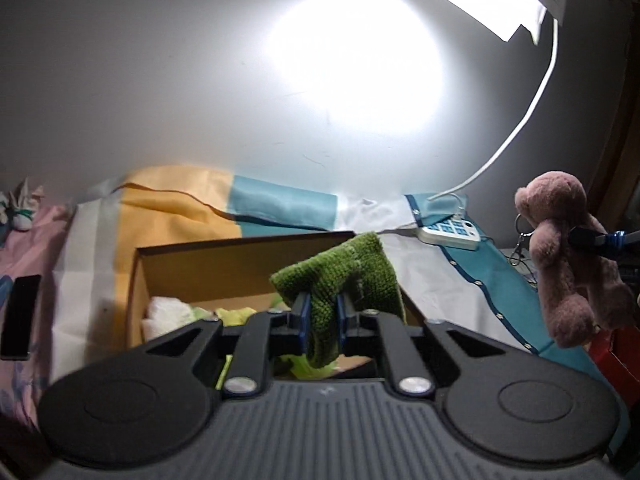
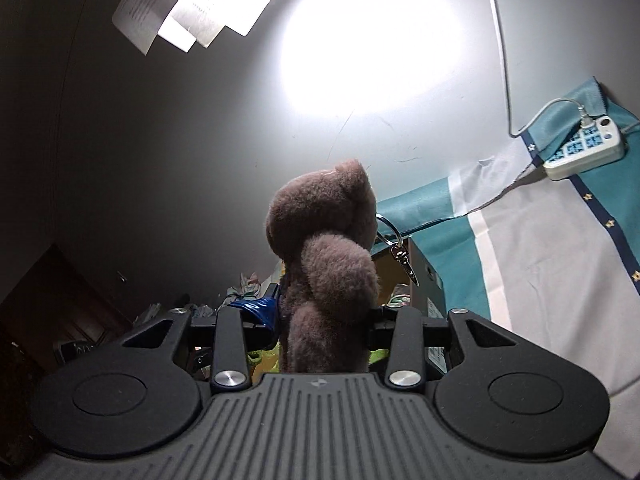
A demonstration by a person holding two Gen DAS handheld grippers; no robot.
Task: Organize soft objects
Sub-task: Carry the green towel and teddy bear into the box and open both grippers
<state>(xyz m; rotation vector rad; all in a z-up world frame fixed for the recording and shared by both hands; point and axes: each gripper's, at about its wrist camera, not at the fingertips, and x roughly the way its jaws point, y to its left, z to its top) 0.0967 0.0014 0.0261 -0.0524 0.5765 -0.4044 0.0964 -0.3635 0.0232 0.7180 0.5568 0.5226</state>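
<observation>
Green knitted cloth (image 1: 340, 280) sits pinched between the blue pads of your left hand-held gripper (image 1: 323, 320), whose jaws are closed tight on it. You hold it just above the open cardboard box (image 1: 240, 248), and its loose end hangs down toward the box's inside. White fabric (image 1: 166, 312) and yellow-green soft pieces (image 1: 236, 314) already lie in the box.

Your right hand-held gripper (image 2: 320, 324) is closed around the body of a brownish-pink plush bear (image 2: 320, 240), held upright with its head above the fingers. A metal key ring with a clasp (image 2: 396, 248) dangles from the bear's neck. In the left wrist view the bear (image 1: 568, 248) hangs to the right of the box, well apart from the green cloth.

The box rests on a bed sheet (image 1: 440, 280) patterned in white, teal and yellow. A white power strip (image 1: 448, 234) lies on the sheet behind the box, near the wall, with a white cable (image 1: 536, 100) rising from it.
</observation>
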